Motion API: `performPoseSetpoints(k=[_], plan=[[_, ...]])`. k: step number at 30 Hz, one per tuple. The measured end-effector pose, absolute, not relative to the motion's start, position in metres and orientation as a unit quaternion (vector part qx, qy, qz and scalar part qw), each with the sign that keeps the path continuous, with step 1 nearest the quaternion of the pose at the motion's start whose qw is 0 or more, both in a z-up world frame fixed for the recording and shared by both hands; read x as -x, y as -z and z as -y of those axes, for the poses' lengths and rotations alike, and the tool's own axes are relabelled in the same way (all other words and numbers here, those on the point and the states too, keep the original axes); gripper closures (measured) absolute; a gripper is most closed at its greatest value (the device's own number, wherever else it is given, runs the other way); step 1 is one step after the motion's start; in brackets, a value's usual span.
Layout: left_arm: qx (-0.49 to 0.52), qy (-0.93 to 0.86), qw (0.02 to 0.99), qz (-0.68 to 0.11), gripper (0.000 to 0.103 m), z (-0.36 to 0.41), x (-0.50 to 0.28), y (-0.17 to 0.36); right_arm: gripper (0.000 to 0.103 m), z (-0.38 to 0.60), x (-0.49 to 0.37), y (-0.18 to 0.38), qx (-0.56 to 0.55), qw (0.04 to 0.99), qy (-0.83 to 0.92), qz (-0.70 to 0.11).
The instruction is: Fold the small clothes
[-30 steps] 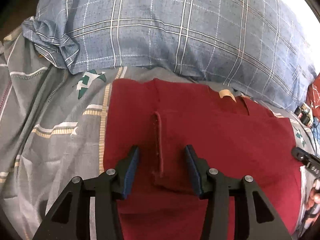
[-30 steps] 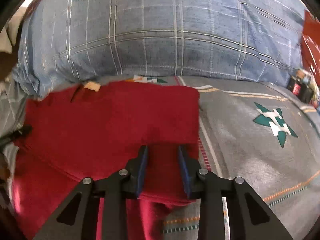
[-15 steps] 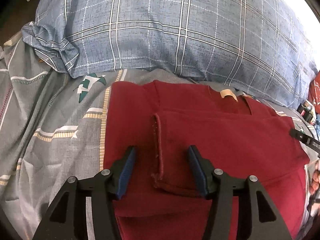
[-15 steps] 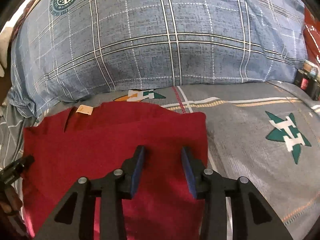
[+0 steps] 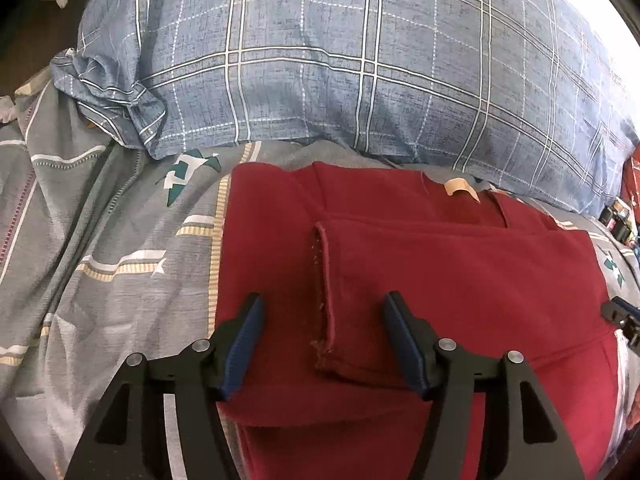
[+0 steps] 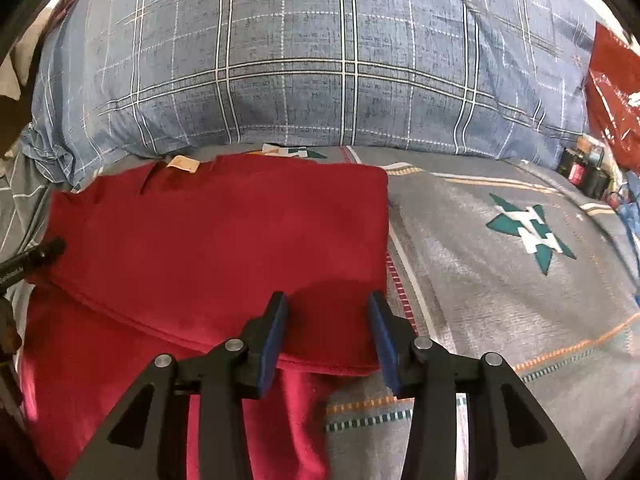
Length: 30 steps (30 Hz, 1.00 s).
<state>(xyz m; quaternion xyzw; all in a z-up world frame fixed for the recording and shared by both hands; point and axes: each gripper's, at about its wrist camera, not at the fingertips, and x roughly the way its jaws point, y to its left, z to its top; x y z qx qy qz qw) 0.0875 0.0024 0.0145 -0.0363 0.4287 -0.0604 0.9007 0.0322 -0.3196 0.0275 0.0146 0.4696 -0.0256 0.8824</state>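
A dark red garment point(image 5: 460, 272) lies partly folded on the grey bedspread, its tan neck label point(image 5: 460, 189) at the far edge. A folded-over flap with a raw hemmed edge point(image 5: 324, 292) lies on top. My left gripper point(image 5: 322, 336) is open and empty, its fingers astride that hem edge, just above the cloth. In the right wrist view the same garment point(image 6: 224, 240) fills the left half. My right gripper point(image 6: 326, 334) is open and empty above the garment's near right corner. The tip of the other gripper shows at each view's edge.
A large blue plaid pillow point(image 5: 360, 60) lies right behind the garment. The grey patterned bedspread point(image 6: 500, 280) extends to the right and left point(image 5: 100, 260). A red plastic bag point(image 6: 616, 88) and small dark items point(image 6: 580, 168) sit at the far right.
Both grippers have opened wider and drawn back slightly from the garment. The folded flap now lies flat, released.
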Motion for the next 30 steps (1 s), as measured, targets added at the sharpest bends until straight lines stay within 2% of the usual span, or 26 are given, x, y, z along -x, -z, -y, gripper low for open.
performPoseSetpoints(k=[10, 16, 18, 21, 23, 26, 30], plan=[[0.032, 0.059, 0.902, -0.427, 0.038, -0.002, -0.088, -0.014, 0.055, 0.329, -0.023, -0.03, -0.042, 0.881, 0.038, -0.47], [0.035, 0.06, 0.9, -0.431, 0.038, -0.003, -0.088, -0.015, 0.054, 0.343, -0.018, -0.03, -0.101, 0.88, 0.023, -0.464], [0.037, 0.062, 0.899, -0.432, 0.037, -0.003, -0.089, -0.015, 0.049, 0.345, -0.014, -0.034, -0.103, 0.882, 0.024, -0.459], [0.037, 0.061, 0.9, -0.431, 0.036, -0.004, -0.089, -0.014, 0.049, 0.345, -0.012, -0.033, -0.106, 0.883, 0.021, -0.457], [0.035, 0.06, 0.901, -0.429, 0.035, -0.002, -0.089, -0.013, 0.051, 0.343, -0.015, -0.03, -0.1, 0.883, 0.021, -0.458], [0.029, 0.059, 0.902, -0.426, 0.035, -0.001, -0.089, -0.012, 0.06, 0.339, -0.021, -0.024, -0.071, 0.882, 0.025, -0.465], [0.028, 0.059, 0.902, -0.426, 0.034, -0.001, -0.088, -0.013, 0.062, 0.335, -0.018, -0.025, -0.062, 0.886, 0.031, -0.459]])
